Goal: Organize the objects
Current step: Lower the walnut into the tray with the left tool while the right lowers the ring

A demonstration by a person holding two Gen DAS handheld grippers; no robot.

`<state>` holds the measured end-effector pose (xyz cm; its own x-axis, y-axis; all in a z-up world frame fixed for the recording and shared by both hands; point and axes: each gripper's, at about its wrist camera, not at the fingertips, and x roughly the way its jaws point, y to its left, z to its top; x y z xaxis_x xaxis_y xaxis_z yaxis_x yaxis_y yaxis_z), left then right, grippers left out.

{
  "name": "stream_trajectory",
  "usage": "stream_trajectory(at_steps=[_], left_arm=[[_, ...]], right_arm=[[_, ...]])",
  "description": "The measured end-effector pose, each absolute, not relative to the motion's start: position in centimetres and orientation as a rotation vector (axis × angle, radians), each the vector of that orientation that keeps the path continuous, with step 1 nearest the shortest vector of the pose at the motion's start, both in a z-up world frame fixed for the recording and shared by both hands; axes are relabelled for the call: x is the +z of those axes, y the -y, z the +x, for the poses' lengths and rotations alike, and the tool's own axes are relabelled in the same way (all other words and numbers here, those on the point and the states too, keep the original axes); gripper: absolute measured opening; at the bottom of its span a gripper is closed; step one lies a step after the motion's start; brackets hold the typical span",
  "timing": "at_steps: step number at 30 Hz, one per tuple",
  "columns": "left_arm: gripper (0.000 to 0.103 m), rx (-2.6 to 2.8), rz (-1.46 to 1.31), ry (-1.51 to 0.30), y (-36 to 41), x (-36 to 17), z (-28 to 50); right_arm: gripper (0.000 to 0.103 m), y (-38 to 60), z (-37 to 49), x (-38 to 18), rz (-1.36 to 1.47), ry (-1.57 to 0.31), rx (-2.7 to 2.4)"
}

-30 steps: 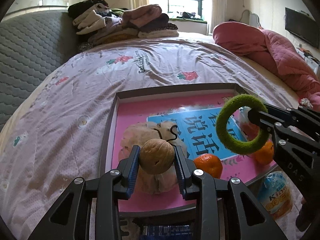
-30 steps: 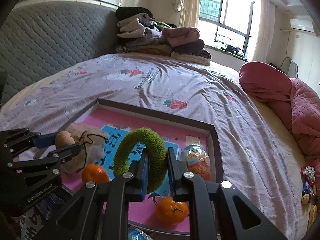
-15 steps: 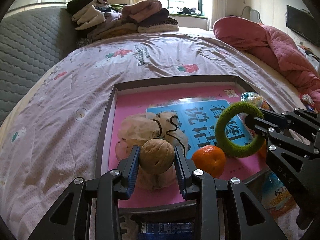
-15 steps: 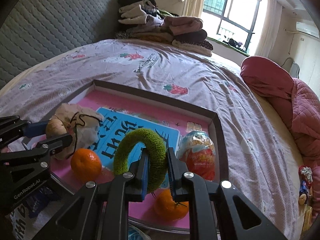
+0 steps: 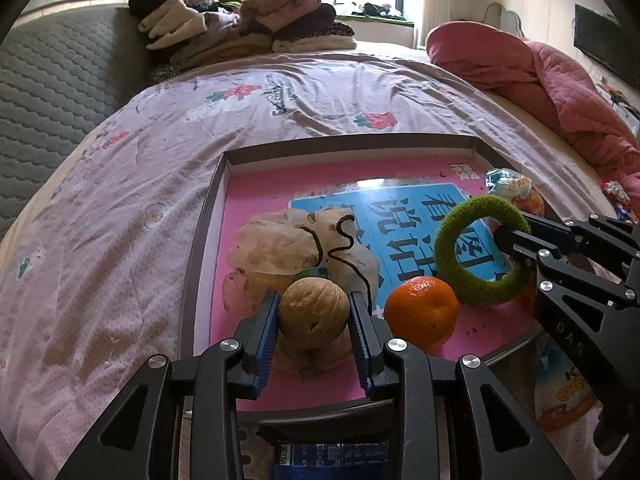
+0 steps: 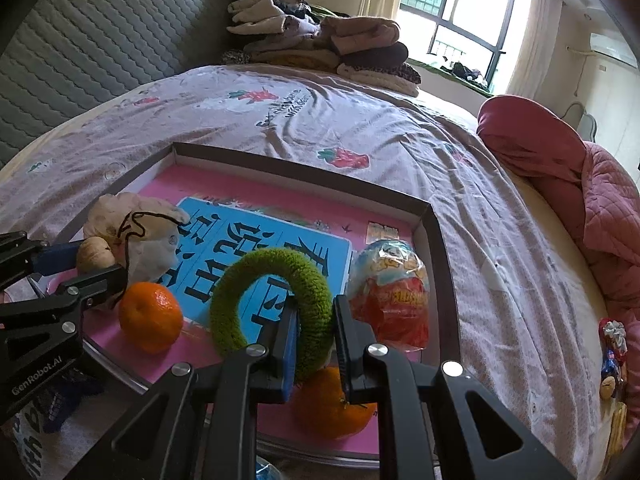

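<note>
A second orange (image 6: pixel 332 408) sits half hidden behind the right gripper (image 6: pixel 314 336), whose fingers pinch a fuzzy green ring (image 6: pixel 272 304); the left gripper (image 5: pixel 313 316) pinches a wrinkled walnut (image 5: pixel 313 312).

Fuzzy moss-green ring (image 6: pixel 272 300), tan-brown walnut (image 5: pixel 313 312), two bright orange tangerines (image 5: pixel 421 310) (image 6: pixel 332 408). Dark brown-grey tray (image 6: pixel 438 240) with hot pink inside and a sky-blue panel (image 5: pixel 416 216) (black lettering on it). Pale lilac bedsheet (image 5: pixel 132 208) dotted with red strawberry prints. Grey quilted headboard (image 6: pixel 100 36), rose-pink quilted blanket (image 5: pixel 560 80). Black grippers with blue pads (image 5: pixel 266 340).
</note>
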<state>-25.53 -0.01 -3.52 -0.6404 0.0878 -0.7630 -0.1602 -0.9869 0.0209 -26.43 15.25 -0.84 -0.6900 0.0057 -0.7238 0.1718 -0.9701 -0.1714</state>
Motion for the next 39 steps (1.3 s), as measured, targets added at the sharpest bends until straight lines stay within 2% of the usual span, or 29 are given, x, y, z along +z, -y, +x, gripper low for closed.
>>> stream_trajectory(at_steps=[15, 20, 32, 39], left_arm=[[0.034, 2.707, -1.265, -0.099, 0.2, -3.4, -25.3], [0.034, 2.702, -1.274, -0.123, 0.1, -3.7, -25.2], [0.035, 2.71, -1.28, -0.103, 0.3, -3.8, -25.3], [0.044, 2.705, -1.272, -0.101, 0.3, -3.5, -25.2]], right_arm=[[0.018, -15.8, -26.7, -0.5, 1.224, -0.278, -2.772], [0.025, -15.6, -26.5, -0.2, 1.219, -0.283, -2.772], [0.026, -15.8, -26.3, 0.3, 1.204, -0.266, -2.782], [0.026, -15.8, -26.3, 0.6, 1.204, -0.244, -2.771]])
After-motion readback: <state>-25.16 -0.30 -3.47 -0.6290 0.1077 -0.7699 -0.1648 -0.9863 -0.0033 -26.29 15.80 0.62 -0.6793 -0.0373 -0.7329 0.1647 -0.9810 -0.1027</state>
